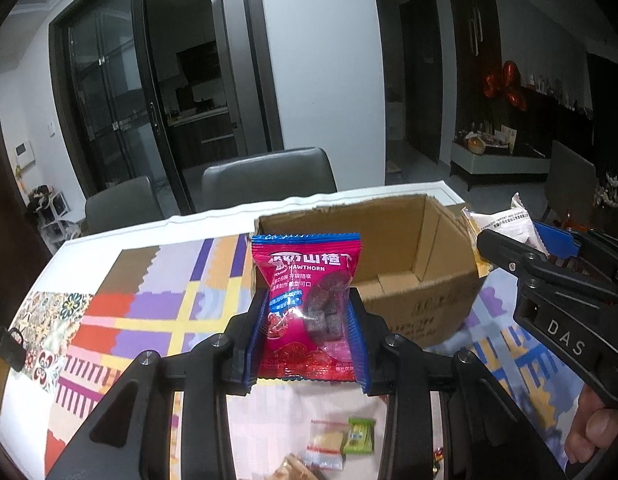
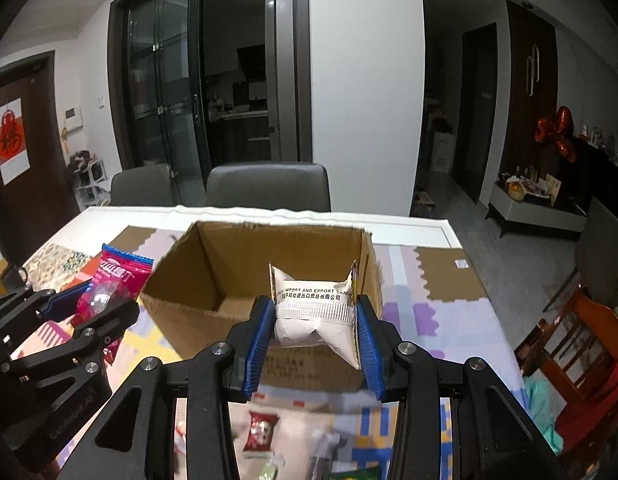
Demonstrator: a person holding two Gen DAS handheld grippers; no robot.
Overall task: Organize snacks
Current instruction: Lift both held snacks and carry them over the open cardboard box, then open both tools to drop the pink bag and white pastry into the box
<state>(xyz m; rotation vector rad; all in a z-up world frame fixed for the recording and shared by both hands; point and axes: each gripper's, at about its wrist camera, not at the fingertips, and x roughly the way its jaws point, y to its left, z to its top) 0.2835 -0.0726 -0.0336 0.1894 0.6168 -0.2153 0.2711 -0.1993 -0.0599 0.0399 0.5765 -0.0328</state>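
Your table (image 2: 409, 232) is white-edged and covered with a patchwork-patterned cloth (image 1: 149, 304) in purple, red, yellow and brown. Two grey chairs (image 2: 269, 186) stand at its far side. On the cloth sits an open cardboard box (image 2: 213, 272), flaps up, and its floor looks bare where you can see it.

Your left gripper (image 1: 307, 330) is clamped on a pink hawthorn snack packet (image 1: 309, 300): the blue pads (image 1: 256, 340) press both side edges and the packet stands upright between them, in front of the box's near left corner and lifted off the cloth. From the right wrist view that same packet (image 2: 113, 284) shows just left of the box.

Your right gripper (image 2: 316, 330) is closed on a white foil snack packet (image 2: 315, 312) with black print, held upright with the box opening behind it. In the left wrist view this packet (image 1: 505, 220) pokes up beside the box's right wall.

Below the grippers, loose snacks lie on the cloth near you: a small green packet (image 1: 361, 434) beside a clear bag with red trim (image 1: 325, 446), and a small red wrapped candy packet (image 2: 261, 432). A thumb (image 1: 593, 432) shows at the handle of the right gripper.
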